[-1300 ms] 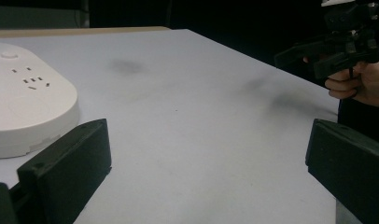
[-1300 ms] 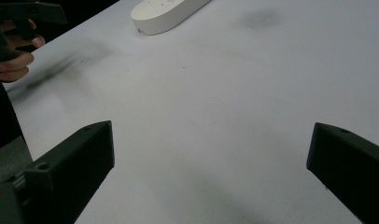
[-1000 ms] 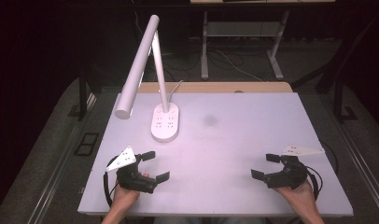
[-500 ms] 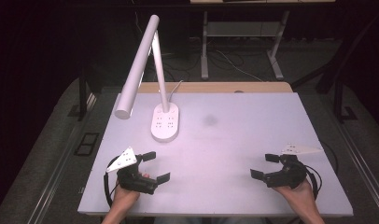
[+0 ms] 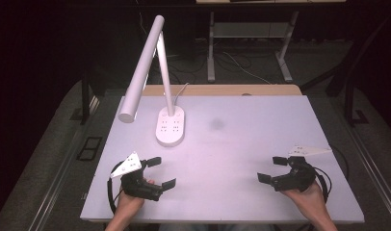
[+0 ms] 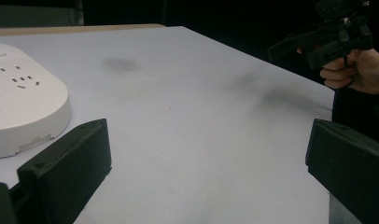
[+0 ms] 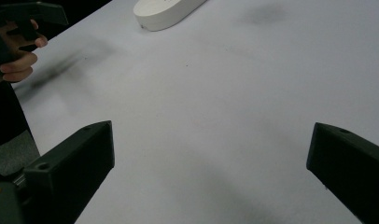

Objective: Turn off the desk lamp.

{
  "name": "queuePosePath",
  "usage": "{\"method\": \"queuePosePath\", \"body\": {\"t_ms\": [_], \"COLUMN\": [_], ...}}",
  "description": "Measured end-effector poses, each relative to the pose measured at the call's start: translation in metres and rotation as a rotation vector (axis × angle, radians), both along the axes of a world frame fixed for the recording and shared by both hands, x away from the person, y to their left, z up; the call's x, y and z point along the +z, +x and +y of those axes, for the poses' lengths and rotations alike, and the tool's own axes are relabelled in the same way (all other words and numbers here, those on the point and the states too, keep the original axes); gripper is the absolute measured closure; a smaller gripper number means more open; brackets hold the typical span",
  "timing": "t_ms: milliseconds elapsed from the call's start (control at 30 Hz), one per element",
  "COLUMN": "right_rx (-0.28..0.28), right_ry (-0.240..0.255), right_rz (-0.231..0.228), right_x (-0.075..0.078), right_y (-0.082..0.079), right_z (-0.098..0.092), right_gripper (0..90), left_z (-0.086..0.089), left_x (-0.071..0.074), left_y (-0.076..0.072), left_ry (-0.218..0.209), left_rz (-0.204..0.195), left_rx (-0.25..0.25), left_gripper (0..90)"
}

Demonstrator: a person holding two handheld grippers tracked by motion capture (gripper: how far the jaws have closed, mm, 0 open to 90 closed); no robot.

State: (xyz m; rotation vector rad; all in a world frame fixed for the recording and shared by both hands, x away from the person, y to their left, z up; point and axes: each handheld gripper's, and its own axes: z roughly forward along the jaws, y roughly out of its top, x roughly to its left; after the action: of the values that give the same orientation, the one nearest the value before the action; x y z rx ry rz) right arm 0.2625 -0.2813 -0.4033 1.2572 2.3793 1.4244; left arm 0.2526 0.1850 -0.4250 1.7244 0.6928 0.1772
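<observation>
While both hands rest near the bottom edge of the white table [image 5: 241, 144], the left gripper [image 5: 161, 172] sits at the lower left of the high view and the right gripper [image 5: 273, 169] at the lower right, each with its jaws spread wide and holding nothing. The nearest thing is the white desk lamp [image 5: 170, 125], whose oval base stands left of the centre of the frame, above the left gripper and apart from it. In the left gripper view this base appears at the left edge, just beyond the left jaw.
</observation>
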Motion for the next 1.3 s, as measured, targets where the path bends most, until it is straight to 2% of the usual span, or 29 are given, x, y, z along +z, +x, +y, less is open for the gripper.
{"method": "queuePosePath", "body": {"t_ms": [733, 1100, 1167, 1300], "right_rx": [0.06, 0.086, 0.107, 0.116], "right_ry": [-0.04, -0.045, -0.047, -0.05], "right_rz": [-0.01, -0.011, -0.016, -0.023], "right_x": [0.029, 0.04, 0.043, 0.046], "right_y": [0.03, 0.05, 0.055, 0.062], "right_z": [0.018, 0.035, 0.04, 0.046], "right_gripper": [0.9, 0.9, 5.4, 5.4], "left_z": [0.002, 0.002, 0.003, 0.003], "left_x": [0.0, 0.001, 0.001, 0.001], "left_y": [-0.001, -0.001, -0.001, -0.001], "left_ry": [-0.003, -0.004, -0.005, -0.006], "left_rz": [0.0, 0.0, 0.0, 0.0], "left_rx": [0.006, 0.01, 0.012, 0.013], "left_gripper": [0.0, 0.0, 0.0, 0.0]}}
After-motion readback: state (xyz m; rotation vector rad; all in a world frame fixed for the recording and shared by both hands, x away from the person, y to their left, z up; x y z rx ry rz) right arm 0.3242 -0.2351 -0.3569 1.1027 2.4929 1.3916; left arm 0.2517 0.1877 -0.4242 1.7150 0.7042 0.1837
